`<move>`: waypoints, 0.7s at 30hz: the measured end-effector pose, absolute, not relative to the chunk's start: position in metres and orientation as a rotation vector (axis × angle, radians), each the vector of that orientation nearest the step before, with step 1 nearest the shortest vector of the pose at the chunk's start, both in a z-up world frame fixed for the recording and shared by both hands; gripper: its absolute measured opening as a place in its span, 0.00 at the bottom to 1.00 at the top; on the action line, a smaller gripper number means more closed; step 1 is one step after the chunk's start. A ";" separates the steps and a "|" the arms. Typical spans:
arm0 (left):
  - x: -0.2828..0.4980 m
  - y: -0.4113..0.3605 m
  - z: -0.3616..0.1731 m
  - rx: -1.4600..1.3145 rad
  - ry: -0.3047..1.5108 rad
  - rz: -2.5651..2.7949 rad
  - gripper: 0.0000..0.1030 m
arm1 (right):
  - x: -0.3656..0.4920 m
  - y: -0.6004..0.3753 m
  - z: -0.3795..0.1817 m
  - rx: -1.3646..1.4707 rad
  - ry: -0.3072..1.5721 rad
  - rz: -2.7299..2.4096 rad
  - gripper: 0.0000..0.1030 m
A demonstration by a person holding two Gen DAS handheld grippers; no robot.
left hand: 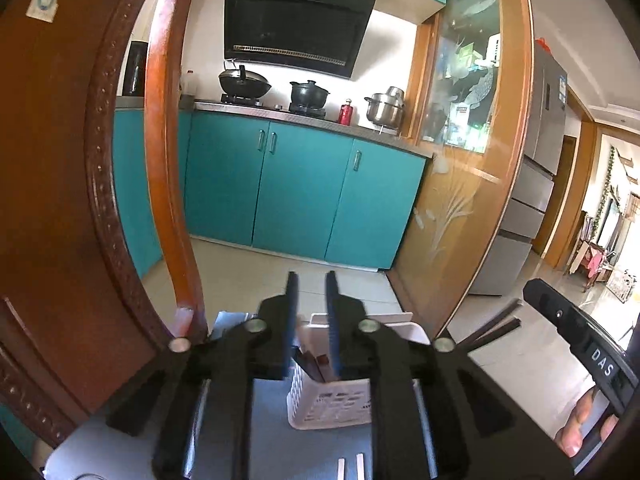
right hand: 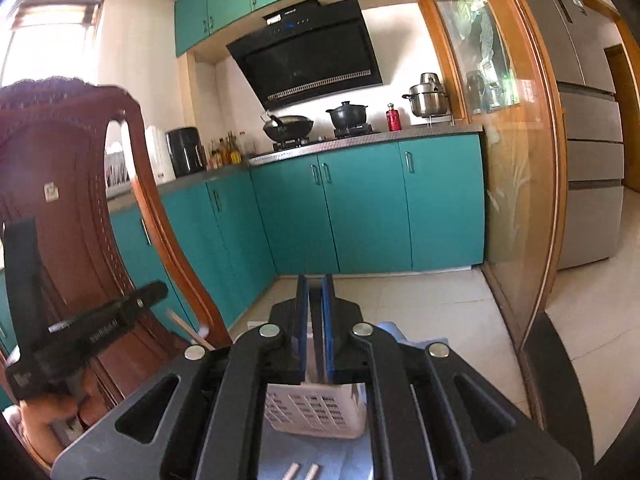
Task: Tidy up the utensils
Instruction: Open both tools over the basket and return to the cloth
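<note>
A white slotted utensil basket (left hand: 332,404) stands on a grey table top (left hand: 272,432) and holds dark brown chopsticks (left hand: 314,362). My left gripper (left hand: 313,280) hovers above the basket, its blue pads a small gap apart with nothing between them. In the right wrist view the basket (right hand: 316,410) lies under my right gripper (right hand: 316,280), whose pads are nearly together on a thin dark stick, likely chopsticks. In the left wrist view dark chopsticks (left hand: 494,328) stick out at the right beside the right gripper's body (left hand: 580,340).
A carved wooden chair back (left hand: 100,168) stands close at the left, also in the right wrist view (right hand: 72,208). Two white stick ends (left hand: 350,468) lie on the table near me. Teal kitchen cabinets (left hand: 296,188), a stove with pots and a glass door (left hand: 460,160) lie beyond.
</note>
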State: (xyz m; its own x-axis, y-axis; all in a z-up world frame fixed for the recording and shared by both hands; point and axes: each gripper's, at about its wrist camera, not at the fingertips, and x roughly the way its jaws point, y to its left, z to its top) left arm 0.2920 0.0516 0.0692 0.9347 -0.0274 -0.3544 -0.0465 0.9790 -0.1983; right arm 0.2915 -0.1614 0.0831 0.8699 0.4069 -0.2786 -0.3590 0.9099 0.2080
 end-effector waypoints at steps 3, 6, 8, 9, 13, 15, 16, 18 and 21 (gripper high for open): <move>0.263 0.053 0.075 -0.193 0.330 -0.020 0.31 | 0.262 -0.173 0.089 0.149 0.274 0.409 0.26; 0.223 0.056 0.072 -0.177 0.298 -0.038 0.38 | 0.219 -0.189 0.087 0.153 0.209 0.427 0.26; 0.209 0.055 0.061 -0.160 0.319 -0.035 0.38 | 0.197 -0.198 0.070 0.171 0.209 0.481 0.28; 0.205 0.053 0.047 -0.148 0.361 -0.018 0.38 | 0.196 -0.198 0.060 0.178 0.242 0.499 0.30; 0.213 0.044 -0.005 -0.141 0.538 -0.047 0.32 | 0.233 -0.166 -0.011 0.080 0.632 0.505 0.31; 0.220 0.036 -0.038 -0.150 0.674 -0.078 0.31 | 0.256 -0.146 -0.048 0.063 0.841 0.525 0.31; 0.221 0.032 -0.052 -0.156 0.727 -0.098 0.31 | 0.264 -0.139 -0.061 0.065 0.906 0.526 0.31; 0.221 0.023 -0.081 -0.168 0.827 -0.130 0.31 | 0.280 -0.122 -0.086 0.070 1.023 0.530 0.31; 0.213 0.014 -0.111 -0.170 0.915 -0.148 0.31 | 0.293 -0.103 -0.110 0.047 1.105 0.501 0.31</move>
State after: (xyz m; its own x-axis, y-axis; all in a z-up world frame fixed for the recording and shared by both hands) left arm 0.2131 0.0142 -0.1111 0.6011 -0.1990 -0.7740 0.0549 0.9765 -0.2084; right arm 0.2931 -0.1035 -0.1104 0.3501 0.4100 -0.8422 -0.3638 0.8881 0.2811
